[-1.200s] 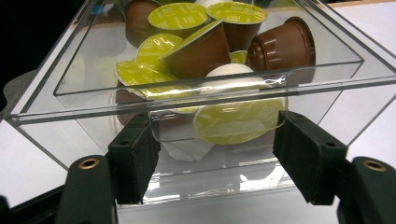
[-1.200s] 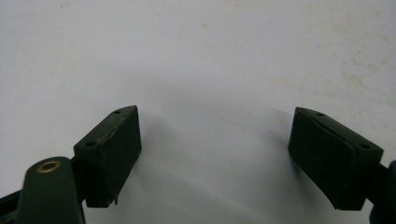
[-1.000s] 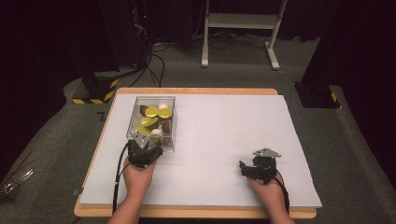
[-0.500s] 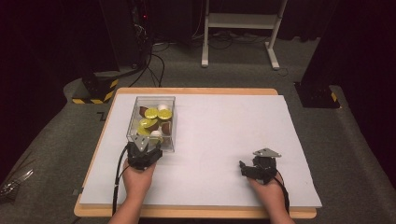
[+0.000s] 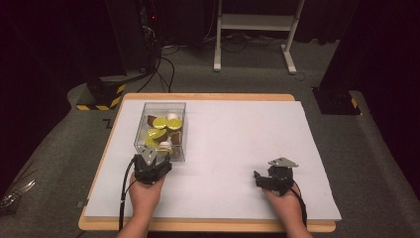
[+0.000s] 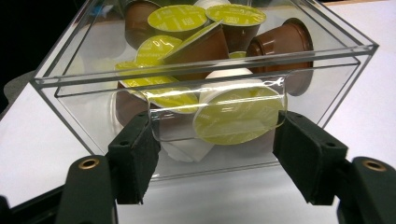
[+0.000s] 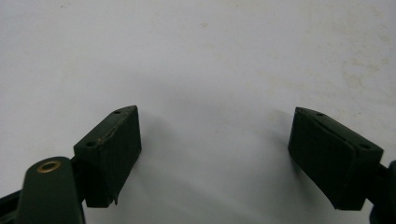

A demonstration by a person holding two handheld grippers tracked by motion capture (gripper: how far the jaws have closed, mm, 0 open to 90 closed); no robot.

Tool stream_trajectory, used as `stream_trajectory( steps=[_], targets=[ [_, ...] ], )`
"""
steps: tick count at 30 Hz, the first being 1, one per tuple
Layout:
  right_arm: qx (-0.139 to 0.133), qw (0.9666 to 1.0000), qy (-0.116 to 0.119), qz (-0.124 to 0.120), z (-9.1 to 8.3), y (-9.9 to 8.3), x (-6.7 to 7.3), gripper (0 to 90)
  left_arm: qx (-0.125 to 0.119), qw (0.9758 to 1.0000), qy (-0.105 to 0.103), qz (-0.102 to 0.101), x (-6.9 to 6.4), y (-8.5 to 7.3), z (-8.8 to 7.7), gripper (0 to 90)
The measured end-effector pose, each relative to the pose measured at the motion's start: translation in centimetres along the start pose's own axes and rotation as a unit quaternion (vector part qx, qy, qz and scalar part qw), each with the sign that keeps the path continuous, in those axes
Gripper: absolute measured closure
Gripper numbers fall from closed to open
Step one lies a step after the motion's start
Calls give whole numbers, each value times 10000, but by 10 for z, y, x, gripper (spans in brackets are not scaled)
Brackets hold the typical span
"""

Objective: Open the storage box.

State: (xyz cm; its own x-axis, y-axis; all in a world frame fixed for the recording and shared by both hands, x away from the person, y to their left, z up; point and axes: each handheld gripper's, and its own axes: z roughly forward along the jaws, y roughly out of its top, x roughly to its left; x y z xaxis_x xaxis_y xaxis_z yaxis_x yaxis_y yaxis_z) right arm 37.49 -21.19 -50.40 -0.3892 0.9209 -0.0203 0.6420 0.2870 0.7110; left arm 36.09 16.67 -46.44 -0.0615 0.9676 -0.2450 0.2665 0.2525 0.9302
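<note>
My left gripper (image 5: 154, 159) at the clear box's (image 5: 143, 119) near wall; my right gripper (image 5: 262, 178) idle on the white desk (image 5: 237, 134).

In the left gripper view my jaws stand wide, one on each side of the small clear tab (image 6: 217, 109) that sticks out of the near wall of the box (image 6: 336, 56). The pads sit just beside the tab's two ends; I cannot tell whether they press on it. The box stands at the left of the desk and holds a heap of coffee capsules (image 5: 162, 130), brown and white cups with yellow-green lids. In the right gripper view my other jaws are spread wide over bare desk (image 7: 201, 56) with nothing between them, well apart from the box.
</note>
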Motion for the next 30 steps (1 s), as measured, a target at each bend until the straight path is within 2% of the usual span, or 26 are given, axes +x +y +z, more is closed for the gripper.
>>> stream_trajectory(
  steps=[1, 3, 5, 8, 11, 20, 22, 30],
  targets=[
    [0, 10000, 0, 0, 0, 0, 0, 170, -22, 10000, 4, -34, 0, 0, -1, 326],
    [-2, 10000, -1, 0, 0, 0, 0, 170, 25, 10000, -11, 30, 1, -1, -3, 326],
    [-1, 10000, 0, 0, 0, 0, 0, 170, -11, 10000, -15, -21, 0, -1, -4, 326],
    [-1, 10000, -1, 0, 0, 0, 0, 170, 34, 10000, -24, 38, 1, -2, -6, 326],
    [-5, 10000, 0, -9, 0, 0, 0, 170, -1, 10000, -28, -28, 0, -2, -8, 326],
    [-5, 10000, 0, -9, 0, 0, 0, 170, -9, 10000, -54, 1, 1, -5, -16, 326],
    [-1, 10000, 1, -5, 0, 0, 0, 170, -45, 10000, -52, -44, 1, -6, -18, 326],
    [-2, 10000, -1, -6, 0, 0, 0, 170, -27, 10000, -74, 3, 2, -8, -23, 326]
  ],
)
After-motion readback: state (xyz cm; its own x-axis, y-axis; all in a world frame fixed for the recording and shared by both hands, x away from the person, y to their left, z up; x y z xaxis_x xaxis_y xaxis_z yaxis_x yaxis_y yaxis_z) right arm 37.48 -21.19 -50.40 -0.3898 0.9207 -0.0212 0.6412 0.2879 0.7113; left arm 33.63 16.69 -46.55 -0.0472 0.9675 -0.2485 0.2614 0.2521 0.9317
